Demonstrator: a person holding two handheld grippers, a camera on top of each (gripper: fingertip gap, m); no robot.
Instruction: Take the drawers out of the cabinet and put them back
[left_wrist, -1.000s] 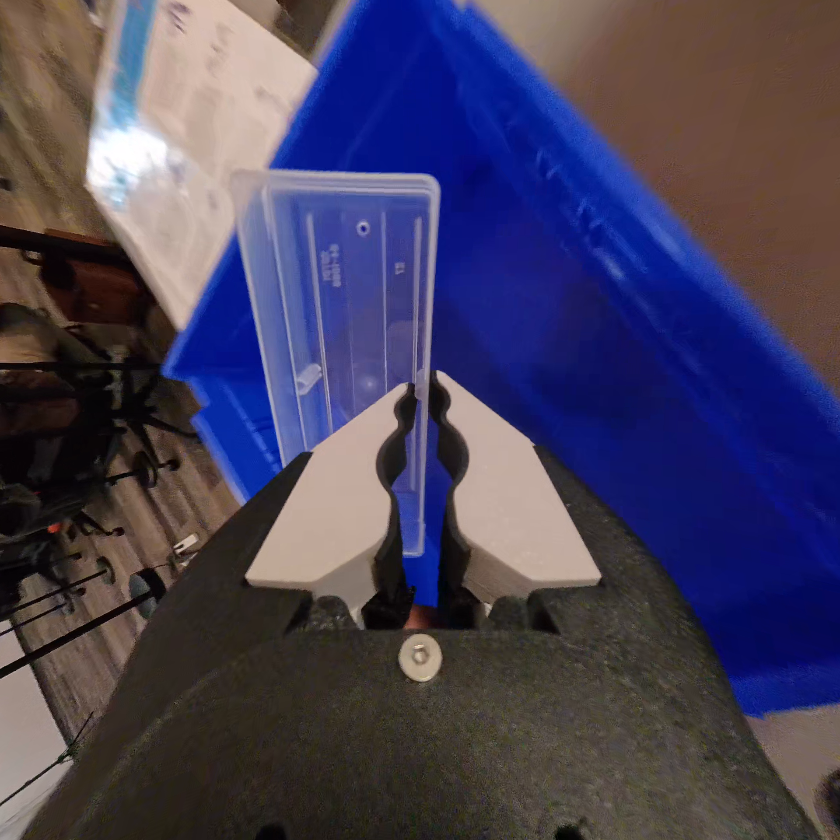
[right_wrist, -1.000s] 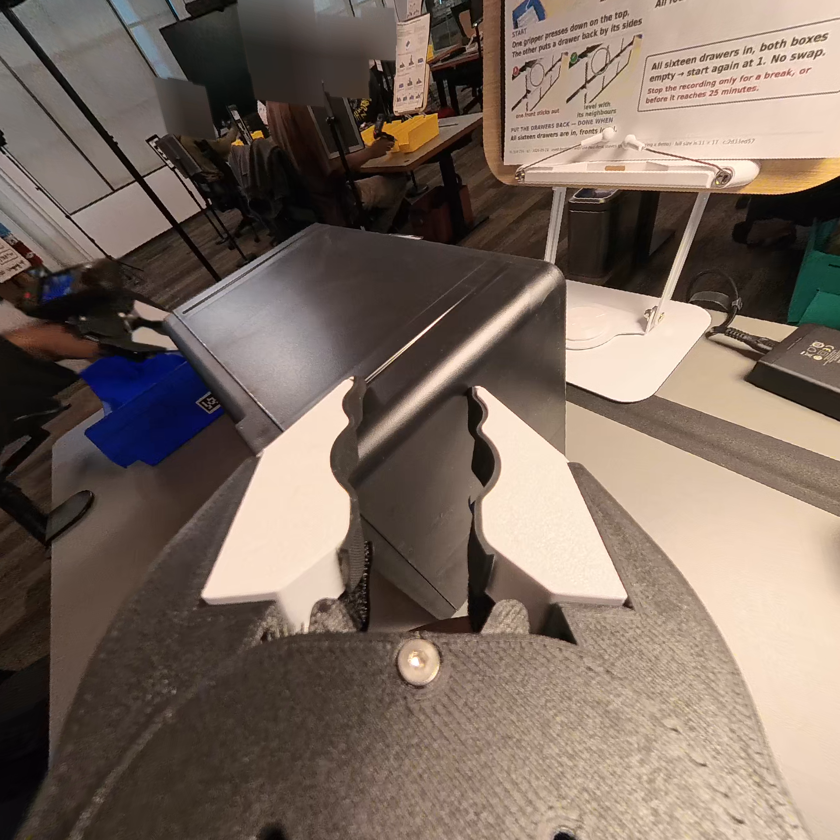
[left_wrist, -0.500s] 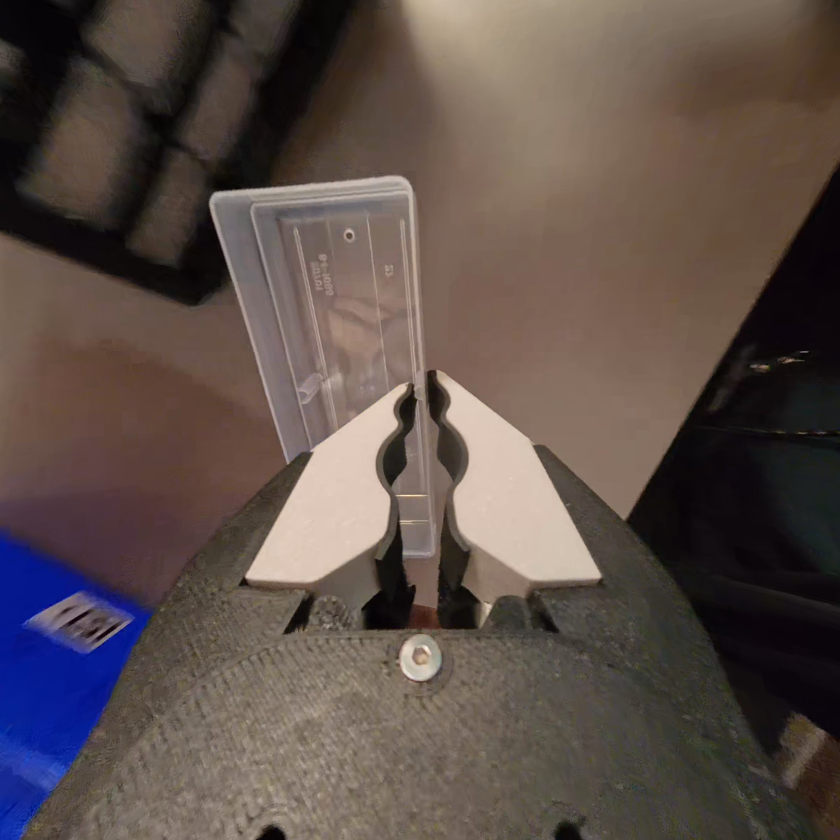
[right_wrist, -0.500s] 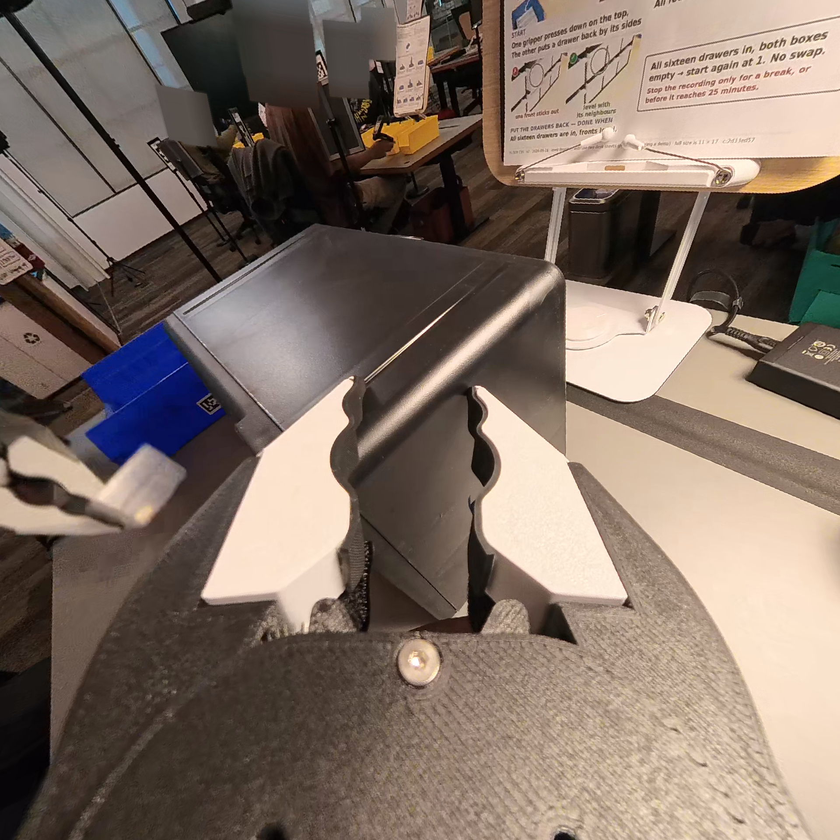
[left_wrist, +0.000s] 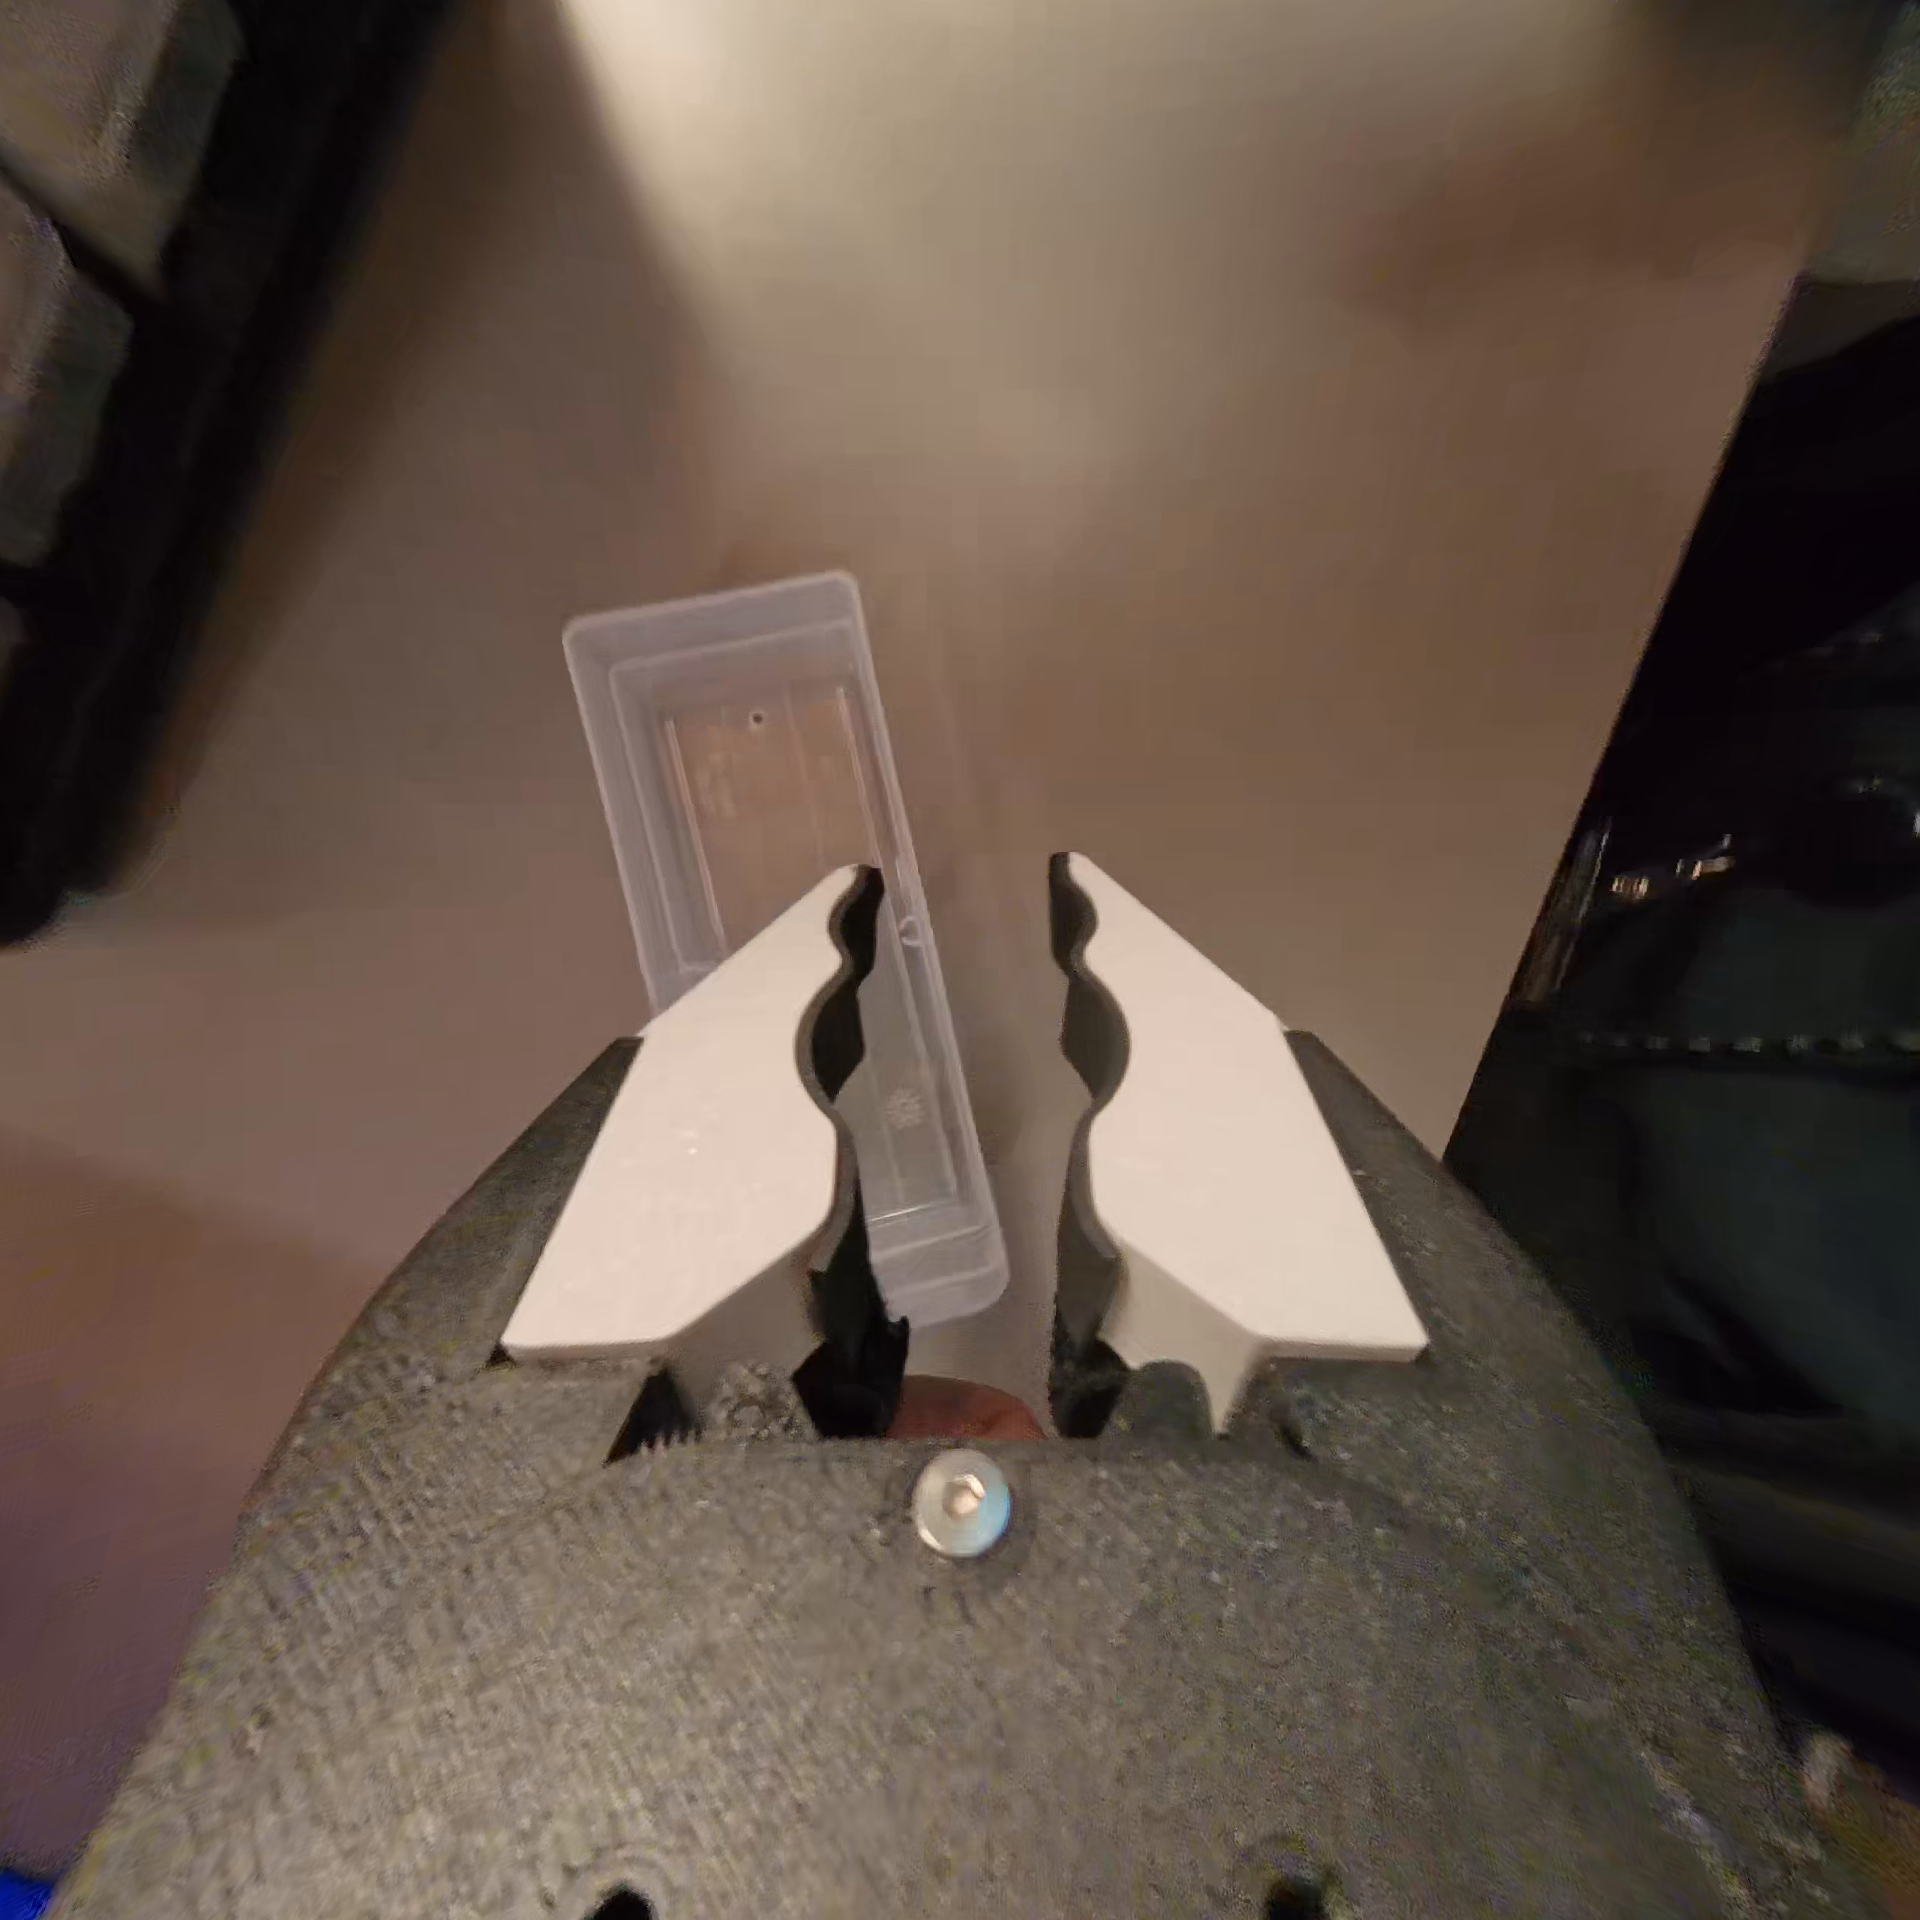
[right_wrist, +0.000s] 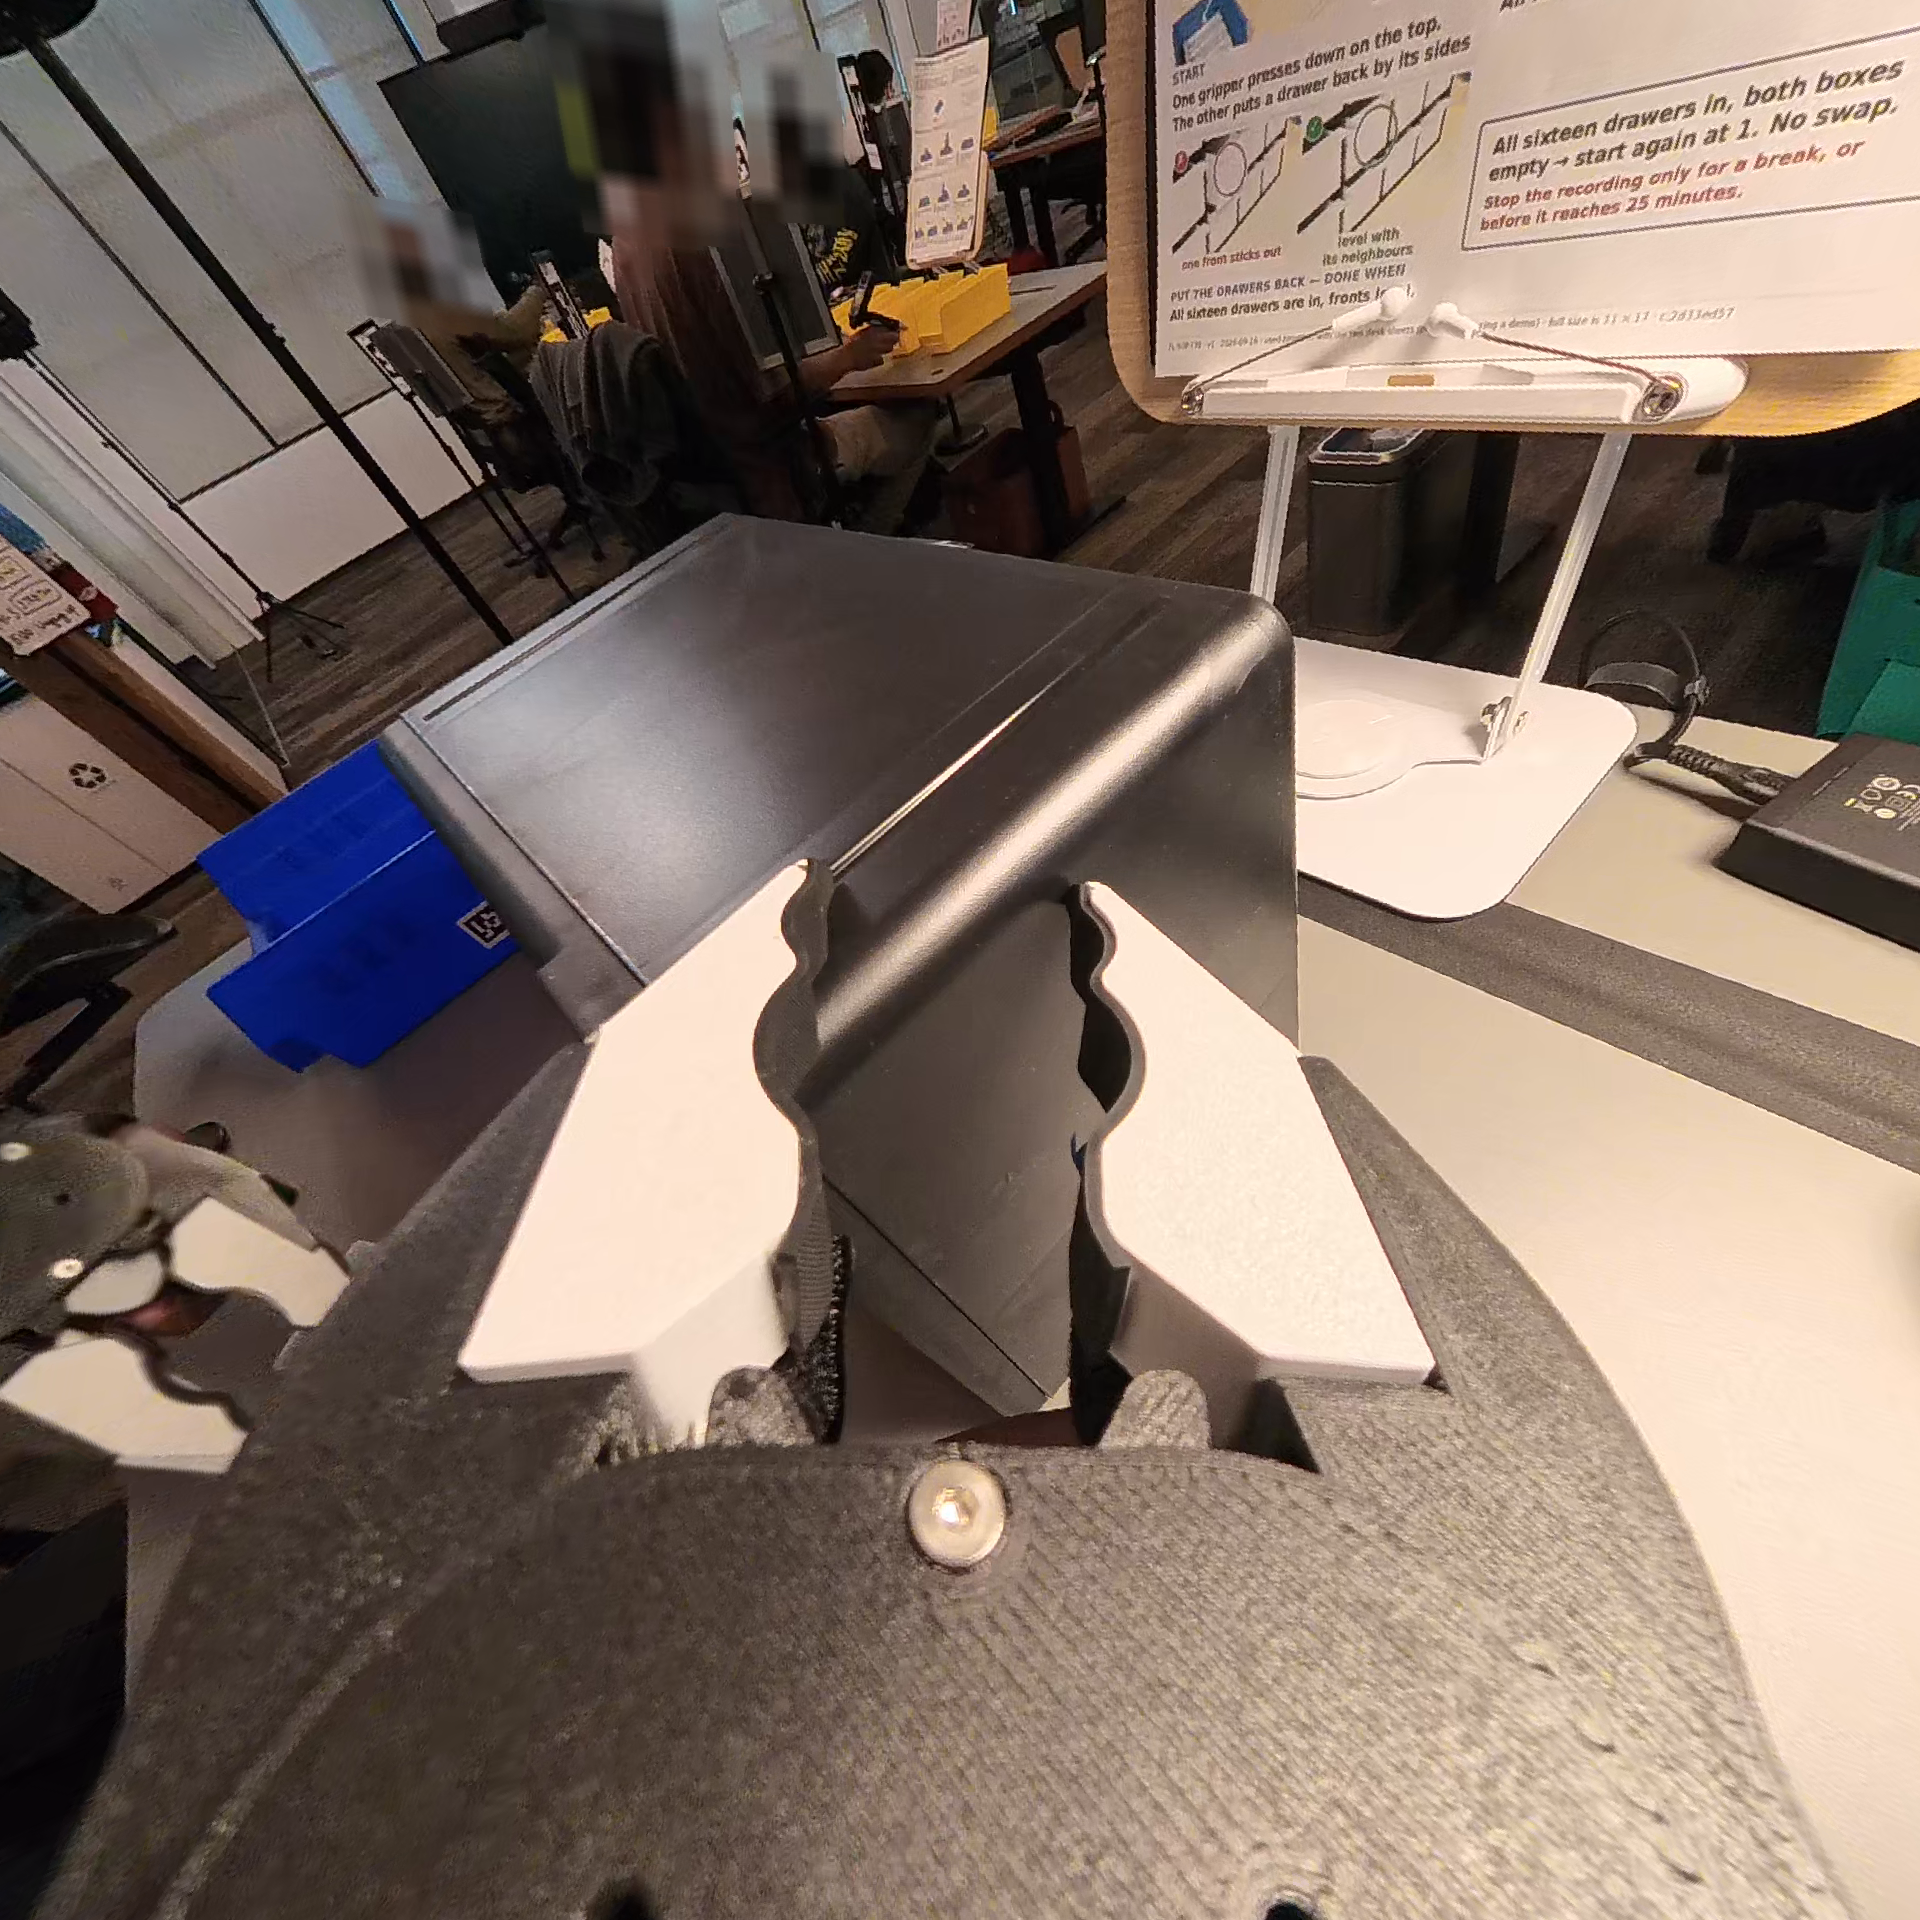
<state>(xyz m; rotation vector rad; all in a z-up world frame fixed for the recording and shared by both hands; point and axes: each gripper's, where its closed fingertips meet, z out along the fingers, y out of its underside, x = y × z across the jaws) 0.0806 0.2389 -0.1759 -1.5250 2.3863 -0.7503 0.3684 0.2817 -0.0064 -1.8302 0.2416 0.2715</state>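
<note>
In the left wrist view my left gripper (left_wrist: 966, 883) is open over the beige table (left_wrist: 1143, 416). A clear plastic drawer (left_wrist: 769, 831) lies below it, tilted, partly behind the left finger (left_wrist: 727, 1091) and well apart from the right finger. Neither pad presses on it. In the right wrist view my right gripper (right_wrist: 945, 899) is open and empty, its fingers astride the near top edge of the black cabinet (right_wrist: 779, 707). The left gripper also shows at that view's lower left edge (right_wrist: 156, 1330), jaws apart.
A blue bin (right_wrist: 343, 935) stands on the table left of the cabinet. A white stand with an instruction sheet (right_wrist: 1455, 810) and a black box (right_wrist: 1839, 831) lie to the right. Dark blurred shapes edge the left wrist view, upper left (left_wrist: 104, 416) and right (left_wrist: 1714, 1039).
My left gripper carried the clear drawer from over the blue bin to the table, then opened; the drawer left the grasp and now lies lower and tilted. The right gripper has not moved.
</note>
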